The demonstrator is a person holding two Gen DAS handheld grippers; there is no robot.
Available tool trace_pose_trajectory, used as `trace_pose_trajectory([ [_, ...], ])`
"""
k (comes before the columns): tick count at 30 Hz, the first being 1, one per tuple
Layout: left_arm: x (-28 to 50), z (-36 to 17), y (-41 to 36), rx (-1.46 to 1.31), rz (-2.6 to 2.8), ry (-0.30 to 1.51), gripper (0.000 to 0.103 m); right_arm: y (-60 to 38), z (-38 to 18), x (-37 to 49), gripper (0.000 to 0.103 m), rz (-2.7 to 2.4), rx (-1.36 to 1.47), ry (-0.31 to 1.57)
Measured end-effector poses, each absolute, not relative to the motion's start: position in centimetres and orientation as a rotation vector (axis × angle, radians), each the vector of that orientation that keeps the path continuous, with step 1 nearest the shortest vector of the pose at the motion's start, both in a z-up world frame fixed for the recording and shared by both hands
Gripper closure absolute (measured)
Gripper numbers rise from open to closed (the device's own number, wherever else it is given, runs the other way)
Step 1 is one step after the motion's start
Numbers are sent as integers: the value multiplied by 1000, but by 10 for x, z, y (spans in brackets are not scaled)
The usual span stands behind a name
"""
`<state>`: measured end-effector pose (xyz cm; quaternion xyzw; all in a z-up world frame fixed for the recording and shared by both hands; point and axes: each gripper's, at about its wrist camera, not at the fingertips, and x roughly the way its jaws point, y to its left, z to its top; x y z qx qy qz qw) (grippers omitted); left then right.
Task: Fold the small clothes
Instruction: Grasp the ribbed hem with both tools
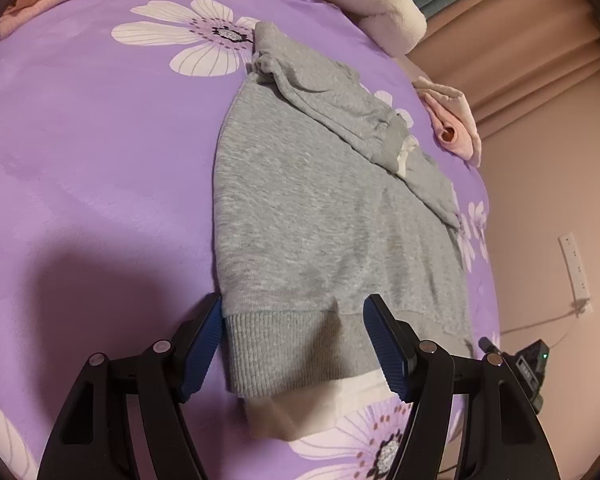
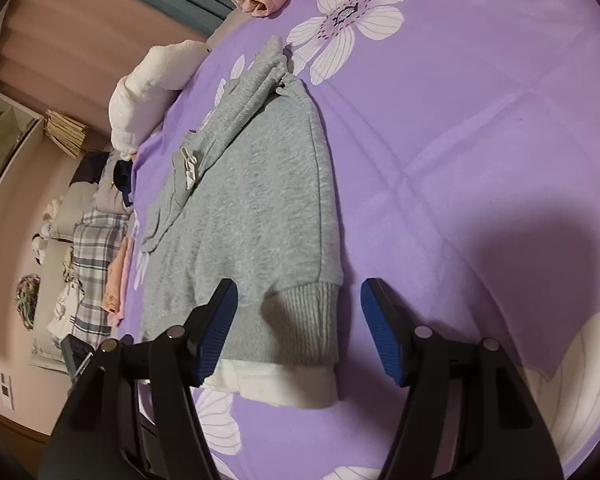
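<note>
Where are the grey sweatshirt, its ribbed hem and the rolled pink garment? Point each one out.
grey sweatshirt (image 1: pixel 300 208): left wrist view, on the flat middle of its body.
ribbed hem (image 2: pixel 304 320): right wrist view, on the ribbed band between the tongs.
rolled pink garment (image 1: pixel 454 130): left wrist view, on its rolled end near the bed's edge.

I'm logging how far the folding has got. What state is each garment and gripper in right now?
Grey sweatshirt: flat on the purple bedspread, sleeves folded over its body, white hem showing at the near end.
Left gripper: open, fingers either side of a ribbed hem corner.
Right gripper: open, fingers straddling the other hem corner.
Pink garment: rolled, at the bed edge.
</note>
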<state>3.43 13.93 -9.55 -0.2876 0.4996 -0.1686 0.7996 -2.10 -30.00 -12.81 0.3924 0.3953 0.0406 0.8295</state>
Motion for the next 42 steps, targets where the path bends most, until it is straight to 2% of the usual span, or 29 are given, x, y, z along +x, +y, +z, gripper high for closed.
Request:
trace_pose_trajectory([
  [6, 39, -97, 138, -626, -368, 1077, 34, -298, -130, -14, 38, 99, 845, 827],
  [11, 43, -98, 134, -623, -370, 1076, 28, -296, -129, -4, 37, 109, 844, 822],
  [28, 71, -105, 127, -703, -436, 1067, 28, -298, -134, 30, 37, 190, 890, 828],
  [42, 51, -104, 126, -680, -505, 1072, 28, -284, -134, 10, 40, 241, 869, 870],
])
